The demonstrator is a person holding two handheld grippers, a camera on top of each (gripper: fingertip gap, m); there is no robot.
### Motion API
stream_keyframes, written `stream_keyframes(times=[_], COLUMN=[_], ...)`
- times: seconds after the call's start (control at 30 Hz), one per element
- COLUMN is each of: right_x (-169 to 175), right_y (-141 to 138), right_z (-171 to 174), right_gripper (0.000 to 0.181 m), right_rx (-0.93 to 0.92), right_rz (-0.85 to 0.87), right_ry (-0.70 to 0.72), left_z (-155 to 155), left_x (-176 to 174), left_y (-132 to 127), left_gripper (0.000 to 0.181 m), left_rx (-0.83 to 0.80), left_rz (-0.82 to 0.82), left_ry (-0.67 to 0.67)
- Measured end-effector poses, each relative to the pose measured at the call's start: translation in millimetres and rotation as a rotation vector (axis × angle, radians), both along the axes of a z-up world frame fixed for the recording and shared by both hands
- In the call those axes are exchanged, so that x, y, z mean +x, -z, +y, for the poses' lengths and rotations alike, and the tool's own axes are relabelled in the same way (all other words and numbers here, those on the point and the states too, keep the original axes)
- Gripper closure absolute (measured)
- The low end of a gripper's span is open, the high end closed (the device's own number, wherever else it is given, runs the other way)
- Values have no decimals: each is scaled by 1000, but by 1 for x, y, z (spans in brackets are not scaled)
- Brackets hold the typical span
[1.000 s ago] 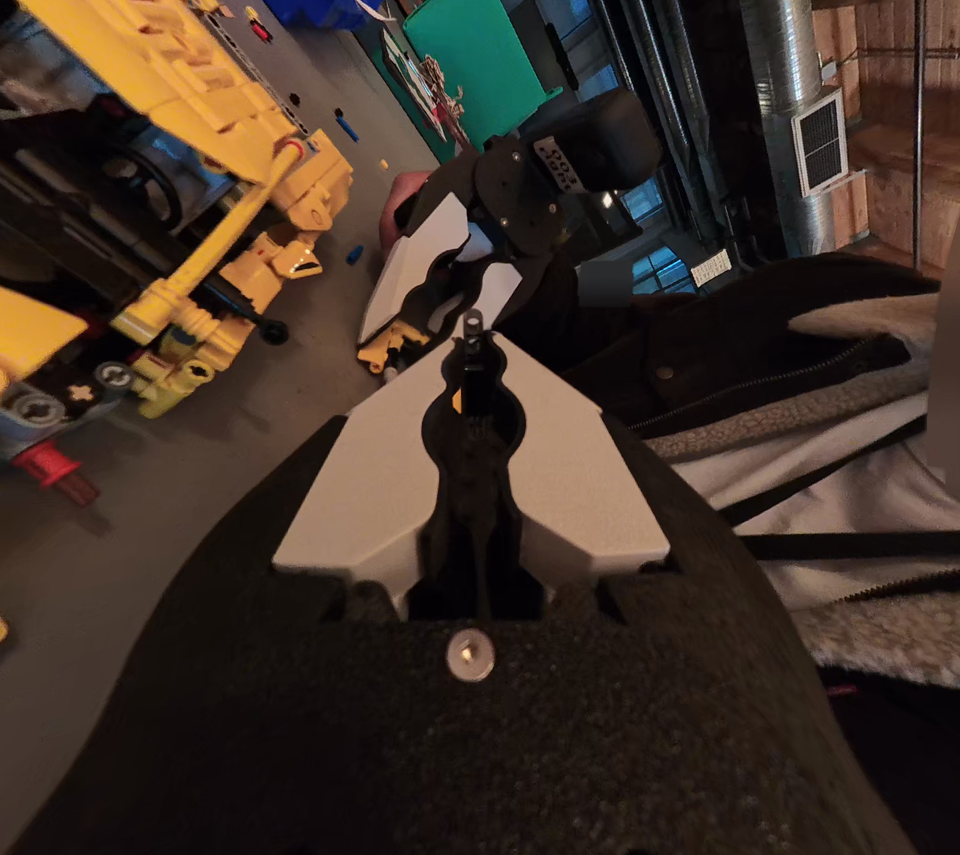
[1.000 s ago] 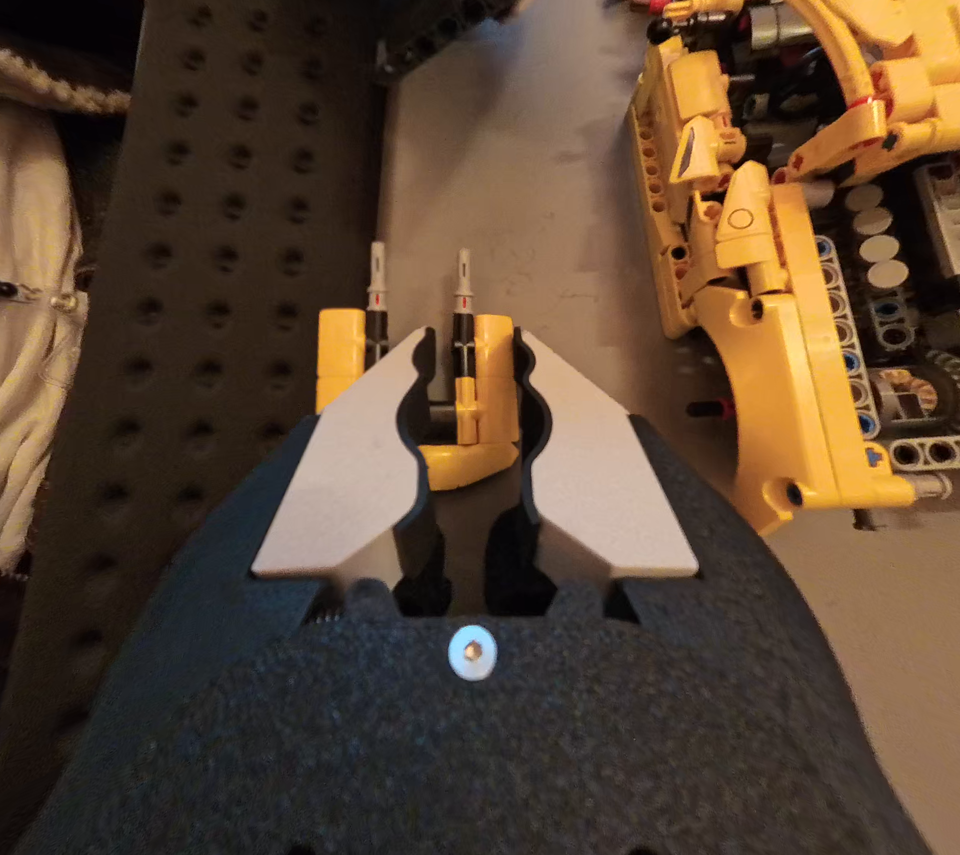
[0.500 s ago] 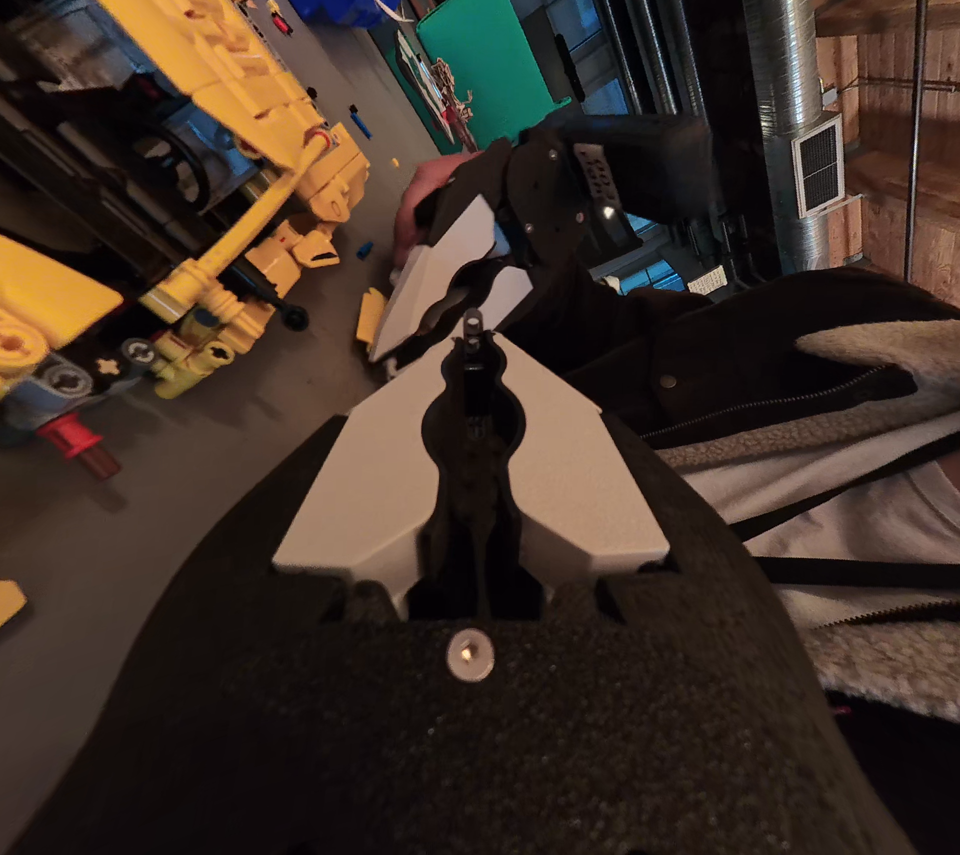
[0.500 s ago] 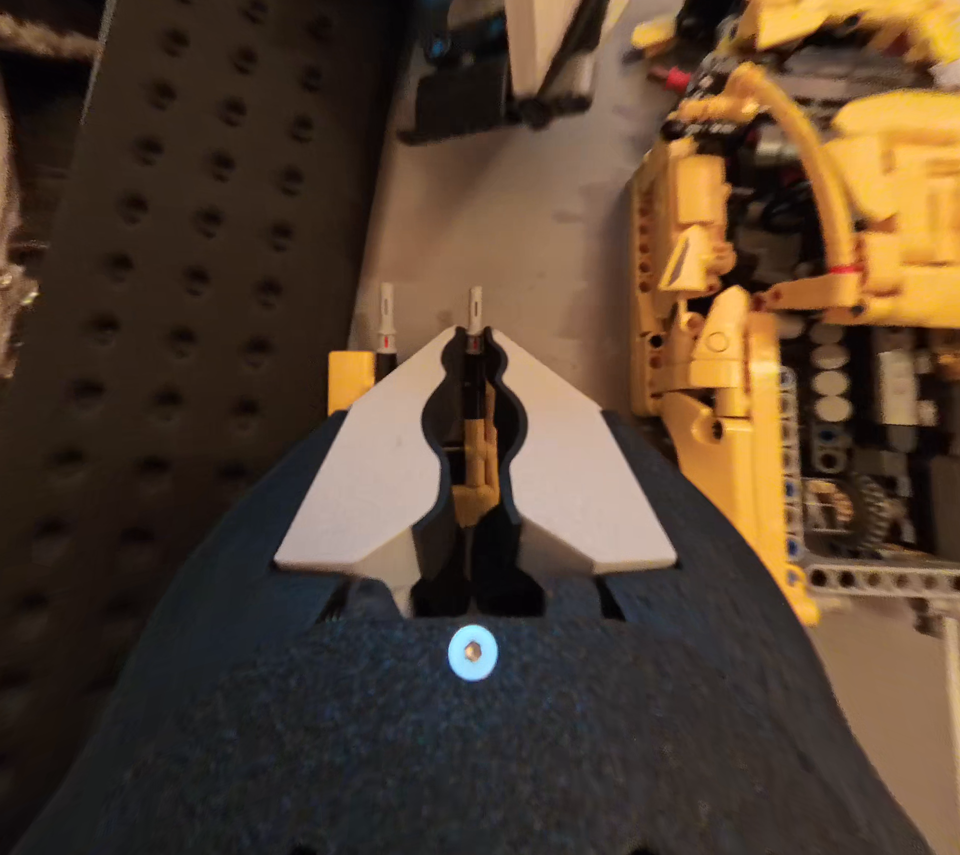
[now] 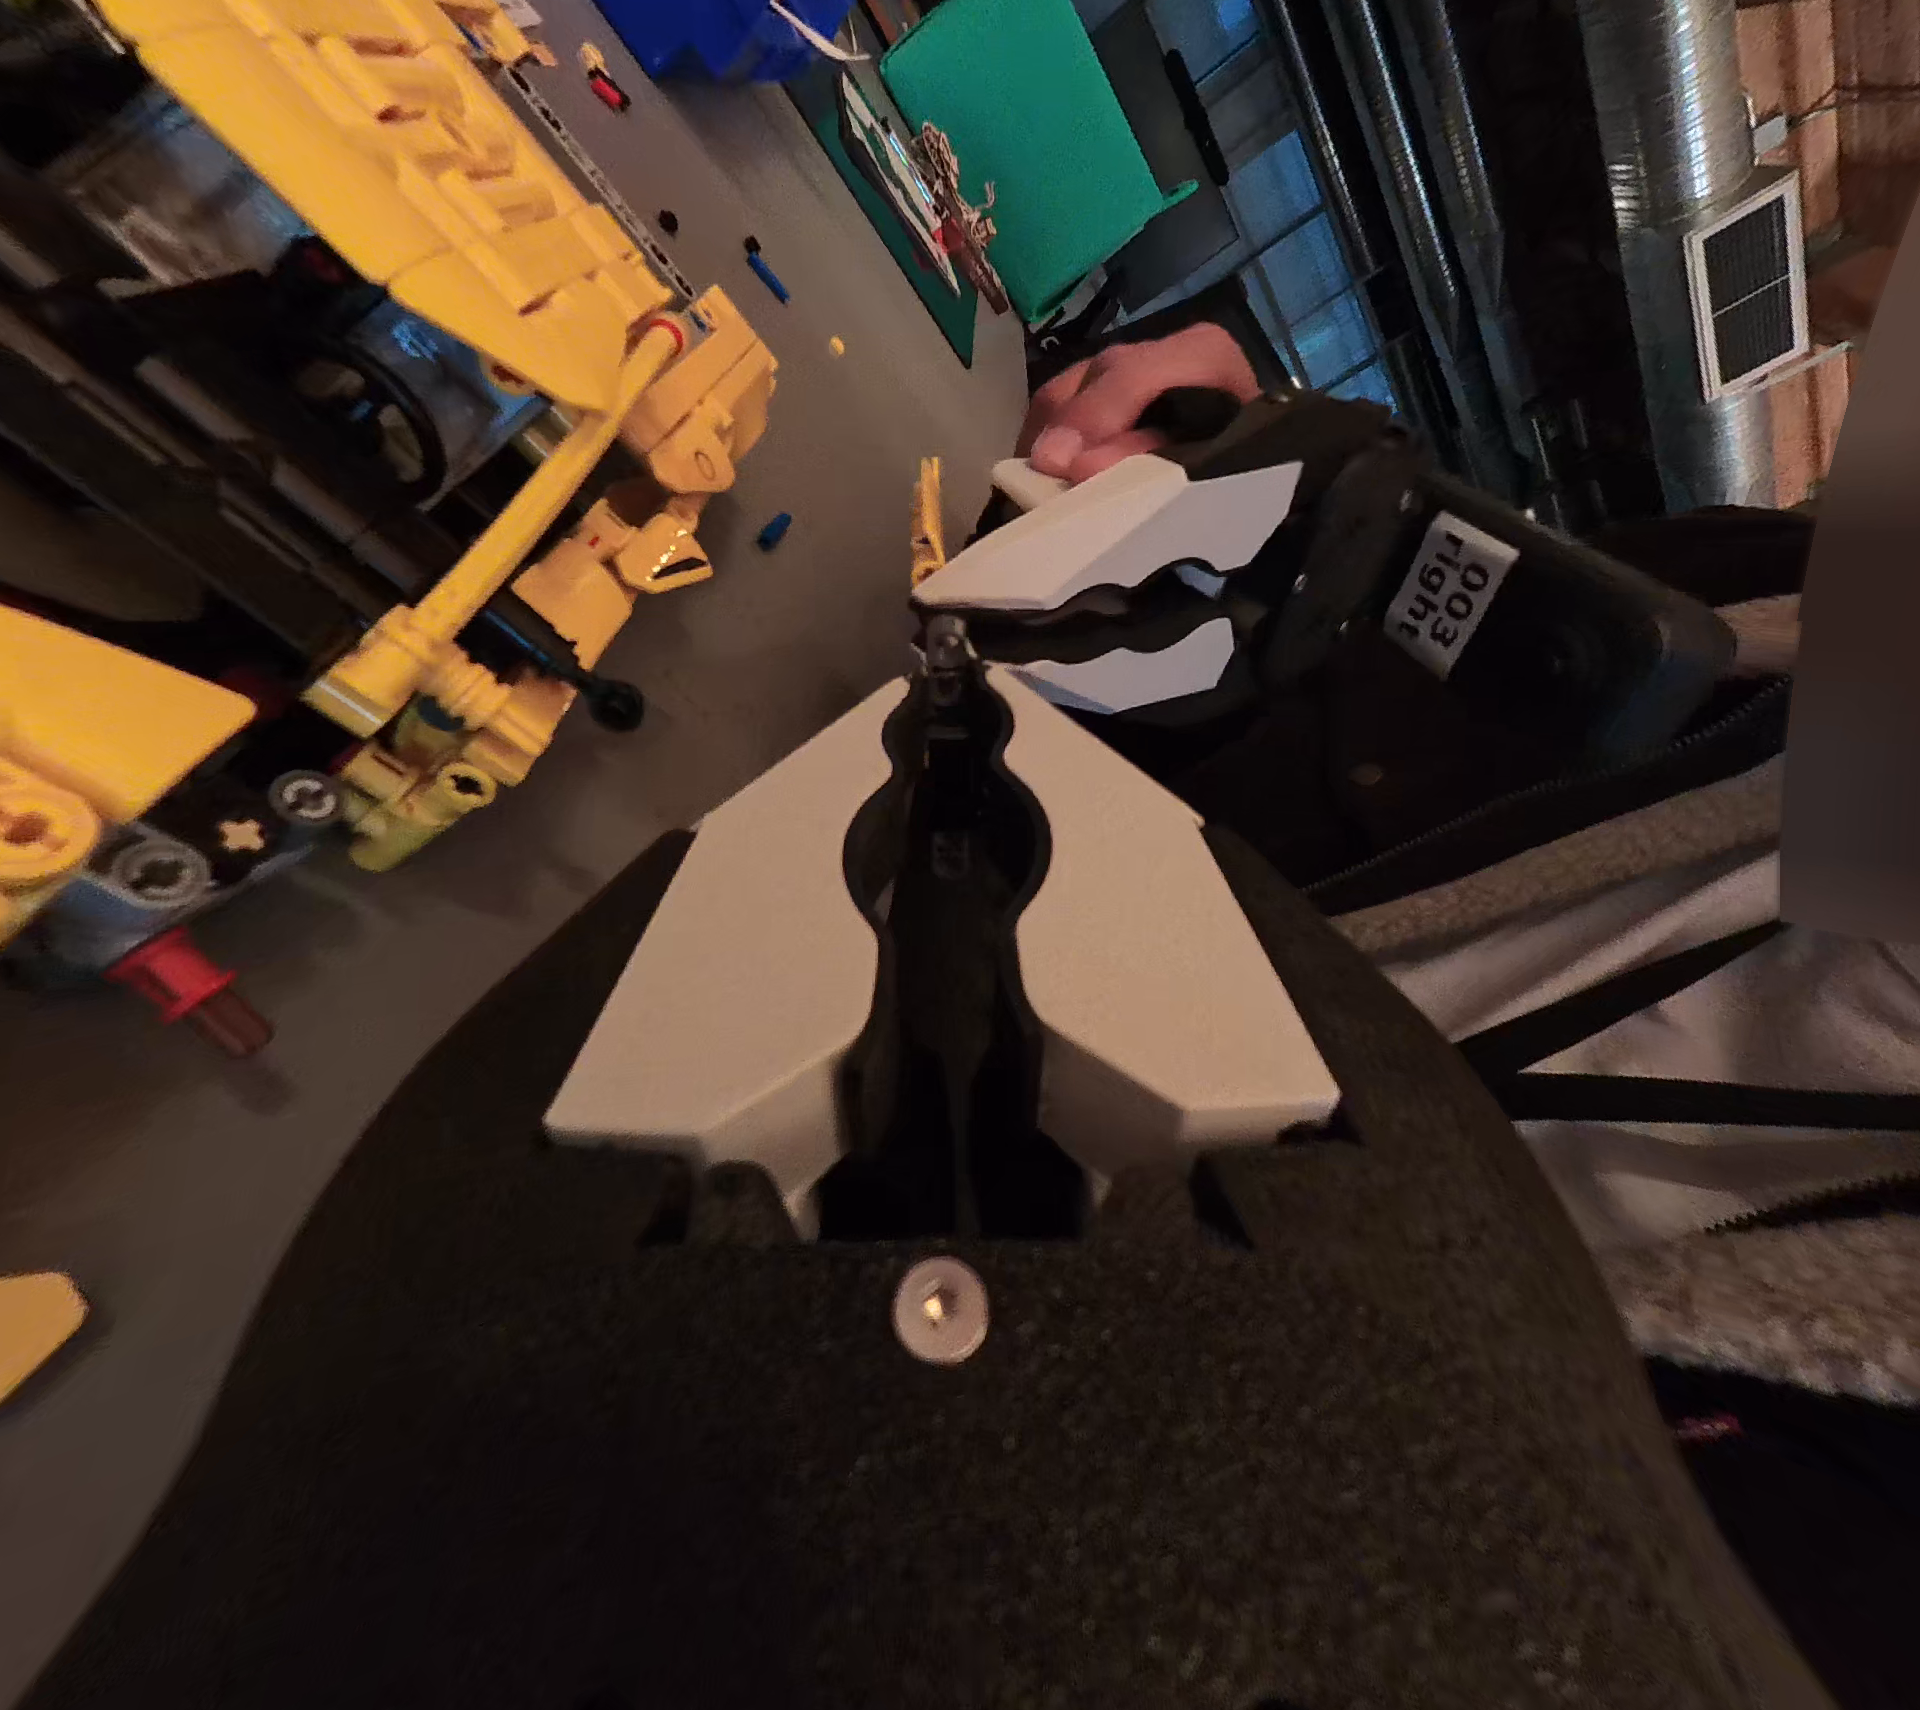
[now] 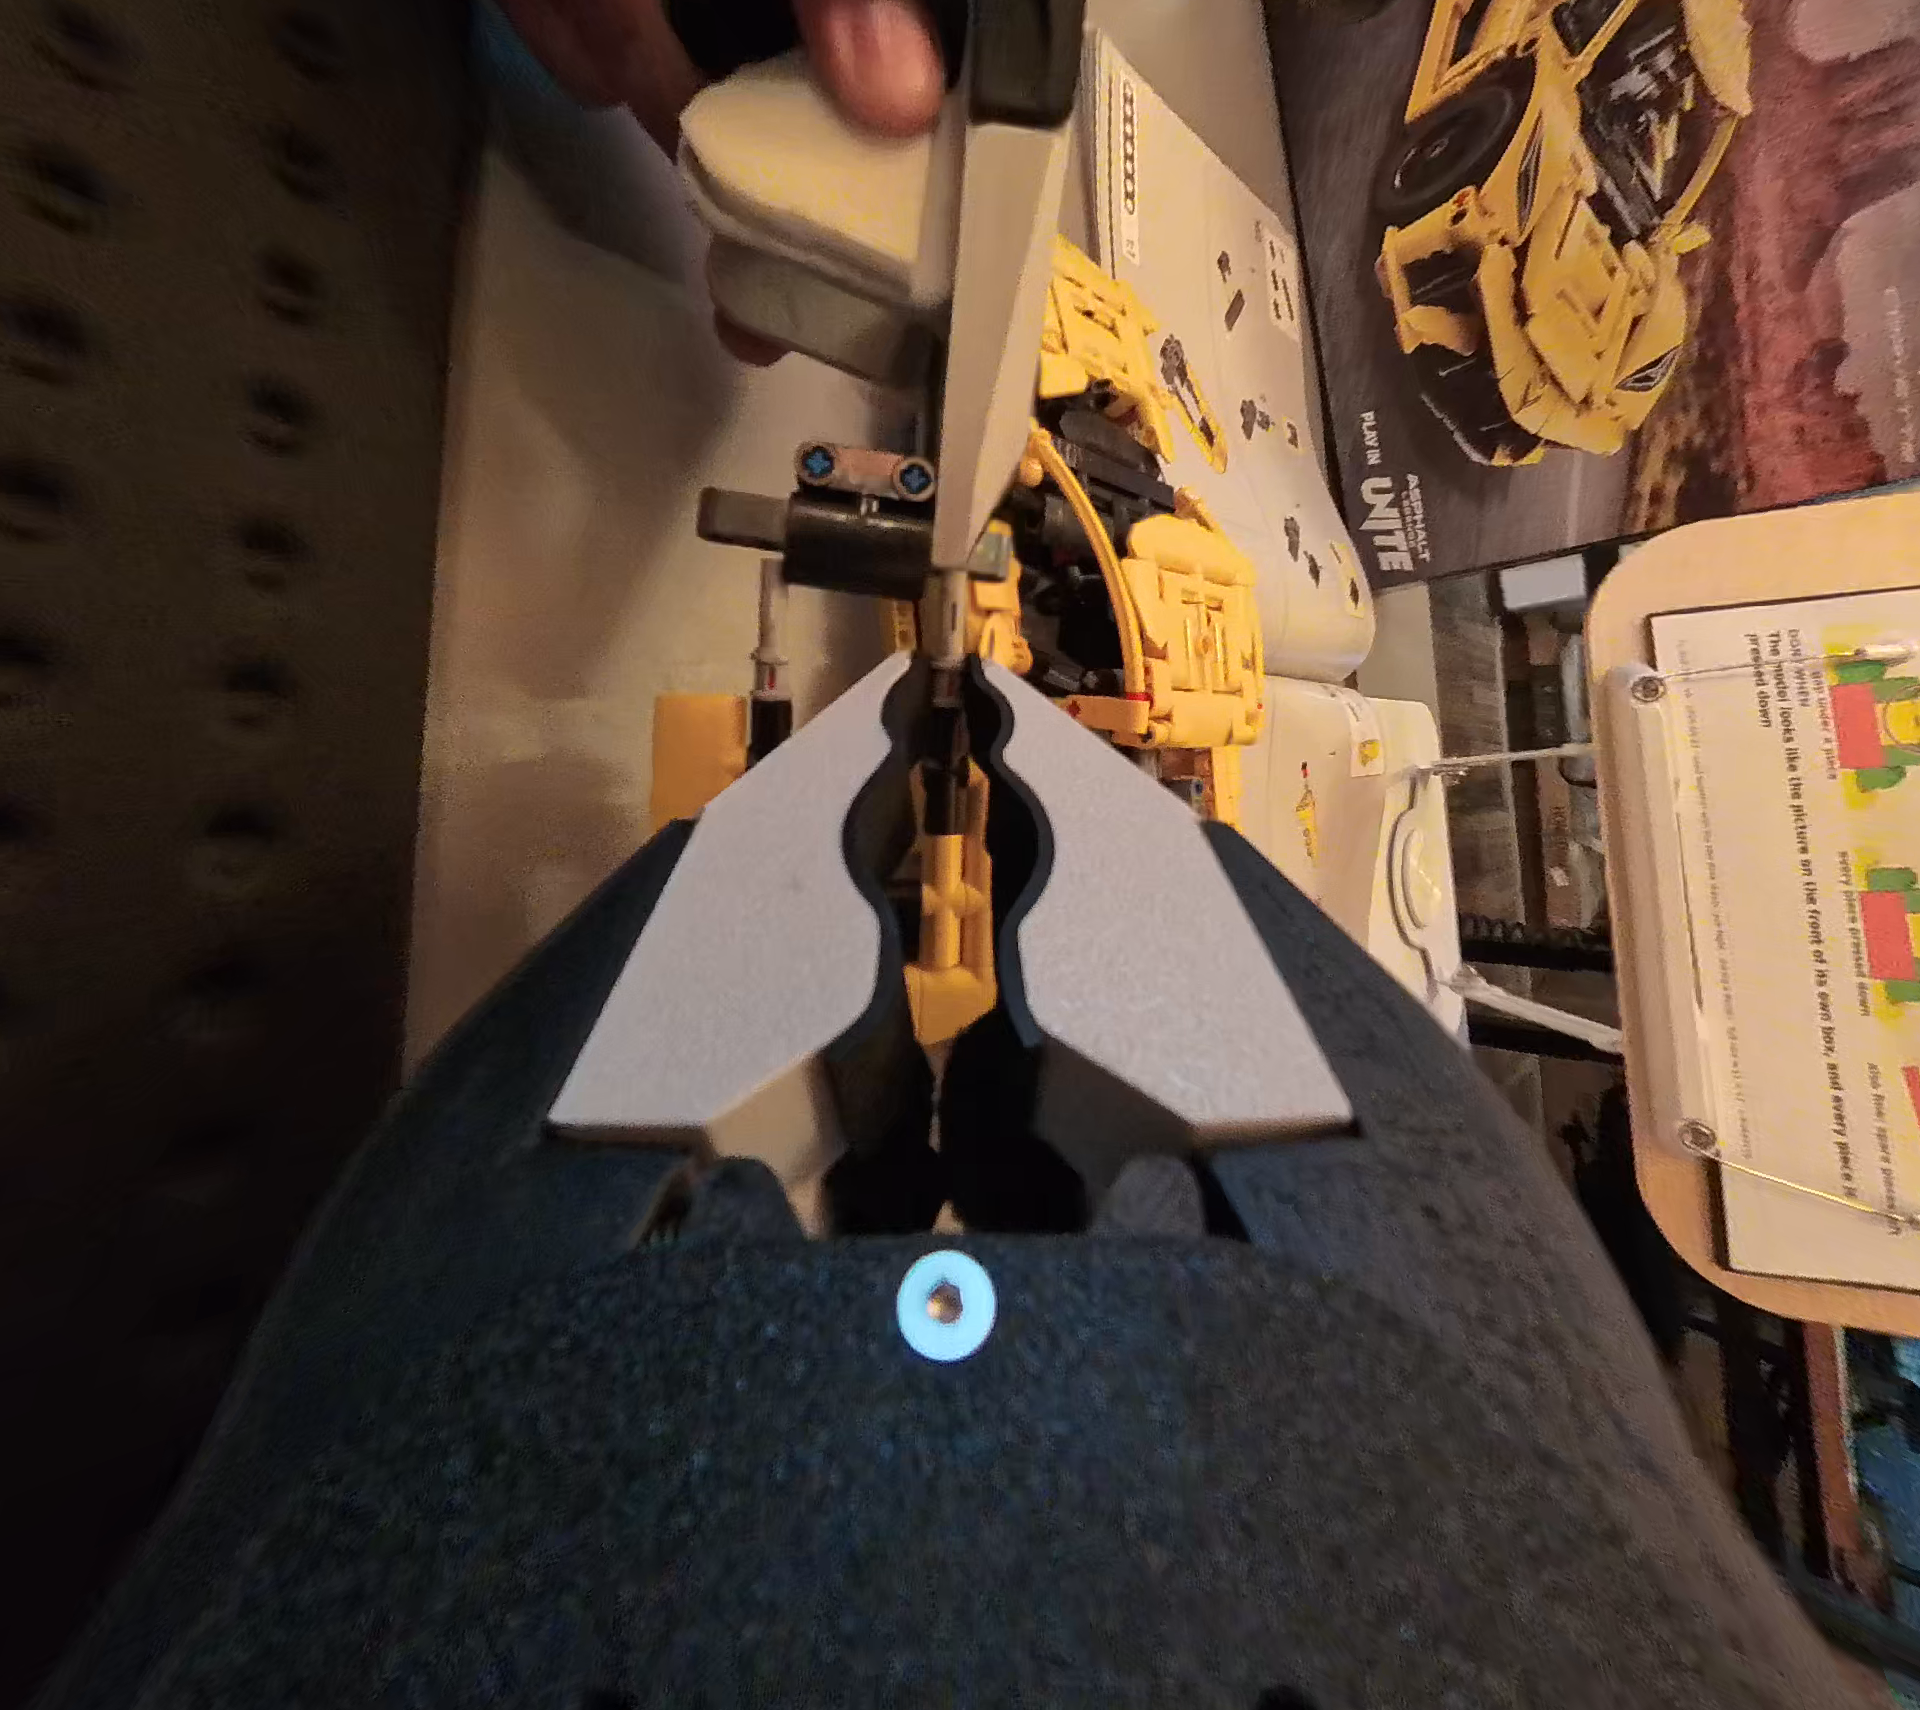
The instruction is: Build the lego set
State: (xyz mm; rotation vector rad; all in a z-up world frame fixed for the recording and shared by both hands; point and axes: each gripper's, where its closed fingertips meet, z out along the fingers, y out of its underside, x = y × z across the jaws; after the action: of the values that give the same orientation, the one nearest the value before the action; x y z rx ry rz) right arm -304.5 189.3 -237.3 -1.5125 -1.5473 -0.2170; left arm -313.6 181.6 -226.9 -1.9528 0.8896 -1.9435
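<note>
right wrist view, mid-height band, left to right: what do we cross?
Dark perforated panel → small yellow block with a black pin → right gripper shut on the yellow-and-black sub-assembly → white plastic bag → pale wooden clipboard with a printed sheet.

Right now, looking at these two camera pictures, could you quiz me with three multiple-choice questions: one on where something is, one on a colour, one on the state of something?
1. Where is the half-built model car relative to the left gripper in its own view?
A. To its left on the grey table
B. Behind the green bin
C. Inside a blue bin

2. What colour is the small assembly between the right gripper's fingers?
A. Red
B. Yellow with black pins
C. Green

3. What state is the right gripper in?
A. Wide open, empty
B. Lying on the table
C. Shut on the small assembly

Answers:
1. A, since the yellow car fills the left side of that view on the table.
2. B, as yellow parts and dark pins show between the fingers.
3. C, since the fingers close against the piece.
</note>
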Motion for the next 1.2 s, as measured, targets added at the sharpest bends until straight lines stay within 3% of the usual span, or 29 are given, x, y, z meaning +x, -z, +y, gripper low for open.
stream_keyframes(times=[0.6, 0.83, 1.07, 1.2], right_x=[4, 7, 5, 2], right_y=[9, 19, 14, 11], right_z=[1, 10, 6, 0], right_gripper=[177, 176, 177, 177], right_rx=[-24, -13, 8, -15], right_rz=[-28, -84, -57, -6], right_ry=[69, 172, 134, 90], left_z=[1, 8, 6, -5], left_x=[7, 8, 8, 7], left_y=[7, 17, 14, 5], left_gripper=[175, 175, 175, 175], left_rx=[33, 70, 26, -48], left_rz=[44, 123, 90, 18], left_ry=[-23, -75, -50, 31])
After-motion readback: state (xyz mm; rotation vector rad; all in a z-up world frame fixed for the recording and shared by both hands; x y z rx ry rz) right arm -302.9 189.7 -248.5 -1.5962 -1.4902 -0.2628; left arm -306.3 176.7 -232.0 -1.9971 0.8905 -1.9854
